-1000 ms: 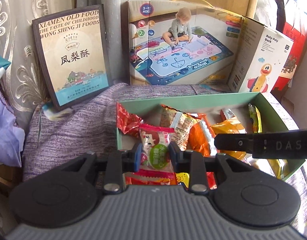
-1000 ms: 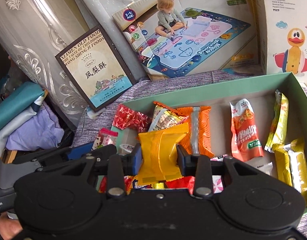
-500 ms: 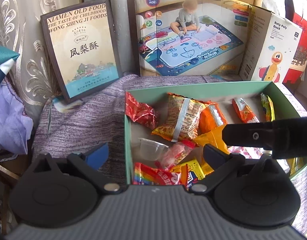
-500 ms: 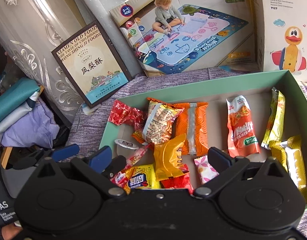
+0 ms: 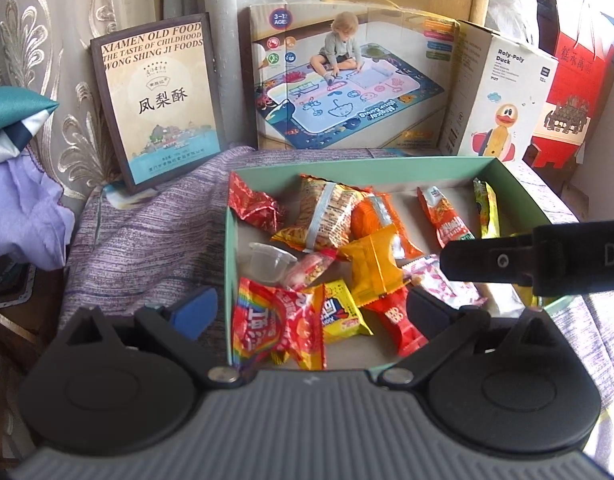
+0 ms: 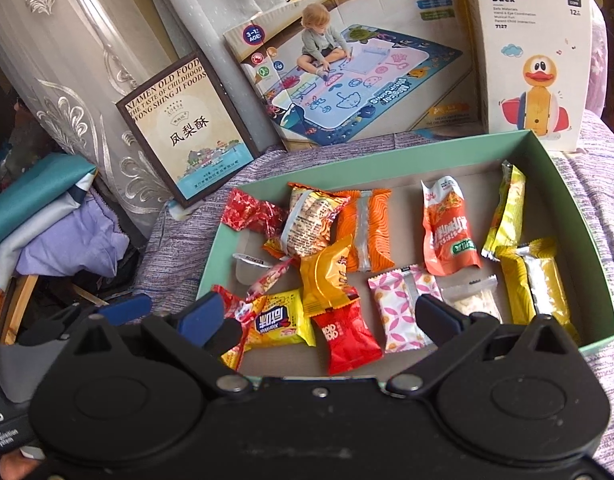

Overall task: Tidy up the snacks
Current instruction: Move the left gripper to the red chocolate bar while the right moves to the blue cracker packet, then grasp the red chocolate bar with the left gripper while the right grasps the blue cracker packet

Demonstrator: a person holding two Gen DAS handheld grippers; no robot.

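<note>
A green box (image 5: pixel 228 248) (image 6: pixel 563 184) on a purple cloth holds several snack packets. The pink-and-white candy packet (image 5: pixel 310 268) (image 6: pixel 271 278) lies by a clear jelly cup (image 5: pixel 267 261). The orange-yellow packet (image 5: pixel 373 266) (image 6: pixel 325 276) lies in the middle of the box. My left gripper (image 5: pixel 311 310) is open and empty above the box's near left corner. My right gripper (image 6: pixel 321 316) is open and empty above the near edge; its finger also shows in the left wrist view (image 5: pixel 507 258).
A framed pastry sign (image 5: pixel 161 100), a play-mat box (image 5: pixel 347 84) and a Roly-Poly Duck box (image 6: pixel 533 52) stand behind the green box. A curtain (image 6: pixel 67 80) and folded cloths (image 6: pixel 47 224) are at the left. A red bag (image 5: pixel 575 92) stands at the far right.
Both grippers opened and pulled back. The left let go of the pink-and-white candy packet and the right let go of the orange-yellow packet; both now lie in the box.
</note>
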